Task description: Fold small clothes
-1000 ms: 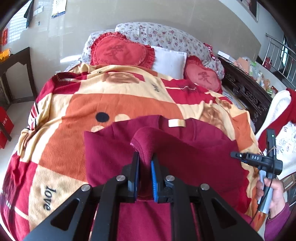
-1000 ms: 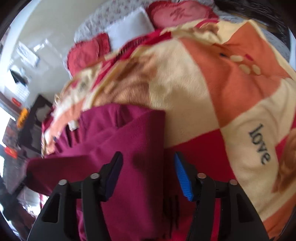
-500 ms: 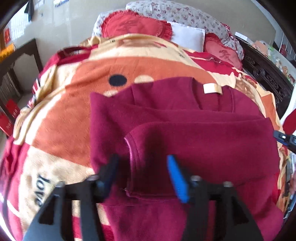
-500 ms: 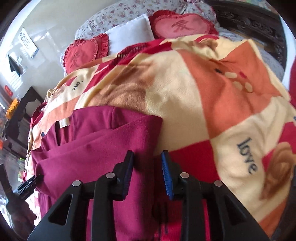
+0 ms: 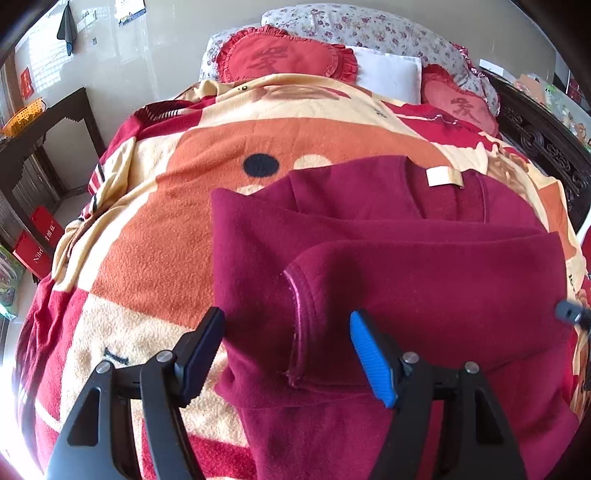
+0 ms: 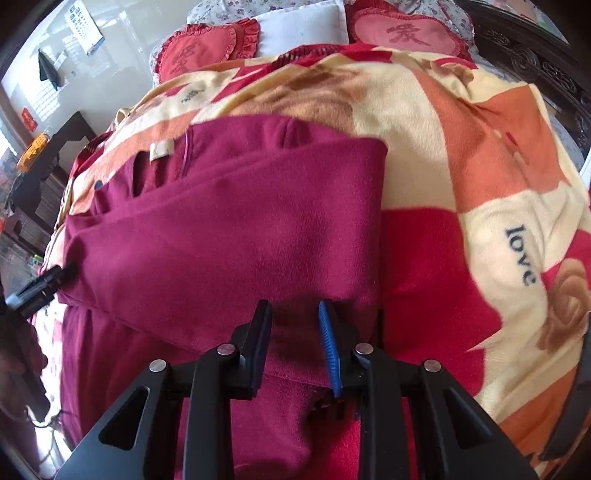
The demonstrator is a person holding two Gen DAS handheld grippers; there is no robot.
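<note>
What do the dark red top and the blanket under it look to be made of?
Top: likely soft fleece or brushed knit, matte, fuzzy nap, stitched cuff hem. Blanket: plush printed fleece, probably synthetic, with fluffy pile at colour edges. Exact fibre can't be told.

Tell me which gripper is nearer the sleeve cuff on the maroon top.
Left. The left gripper straddles the sleeve cuff, its jaws opening with the cuff between them. The right gripper sits at the maroon top's opposite folded edge, its jaws closing around fabric.

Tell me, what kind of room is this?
Most likely a bedroom in a home. A bed is covered by an orange, cream and red fleece blanket, with red heart-shaped frilled cushions and a floral pillow at its head, beside a dark carved wooden frame.
</note>
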